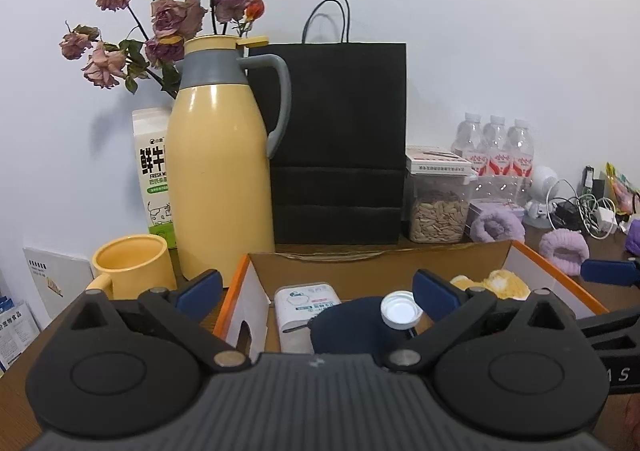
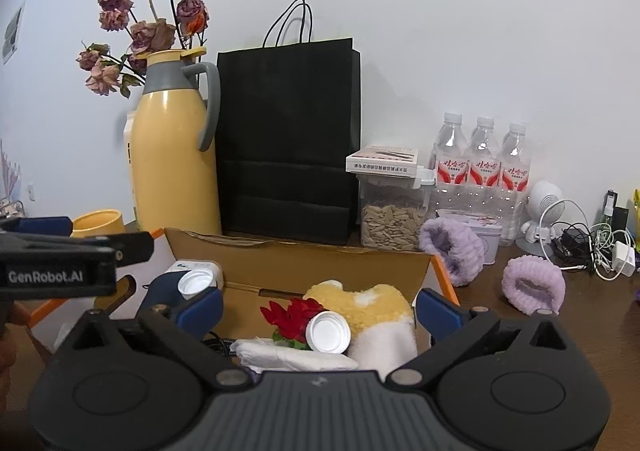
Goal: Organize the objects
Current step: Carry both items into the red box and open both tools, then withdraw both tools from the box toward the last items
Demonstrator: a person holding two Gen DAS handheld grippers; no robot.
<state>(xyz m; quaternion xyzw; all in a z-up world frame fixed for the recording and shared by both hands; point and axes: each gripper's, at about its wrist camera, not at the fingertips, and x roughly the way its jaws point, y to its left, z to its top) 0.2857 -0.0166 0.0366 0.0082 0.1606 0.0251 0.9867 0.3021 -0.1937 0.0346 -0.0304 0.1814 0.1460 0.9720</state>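
Observation:
An open cardboard box (image 1: 360,263) with orange edges sits in front of both grippers. My left gripper (image 1: 318,289) is open above its left part, where a white packet (image 1: 306,303) and a dark blue item (image 1: 360,331) lie with a white bottle cap (image 1: 400,309) on top. My right gripper (image 2: 320,309) is open over the box's right part (image 2: 320,263). Under it lie a second white cap (image 2: 328,331), a red fabric flower (image 2: 292,313), a yellow and white plush (image 2: 372,311) and a white tissue (image 2: 296,359). Nothing is pinched between either pair of fingers.
Behind the box stand a yellow thermos jug (image 1: 220,171), a yellow mug (image 1: 132,263), a milk carton (image 1: 154,171), a black paper bag (image 1: 340,139), a seed jar (image 2: 394,219) and water bottles (image 2: 484,171). Two purple fluffy bands (image 2: 532,287), a white speaker and cables lie at right.

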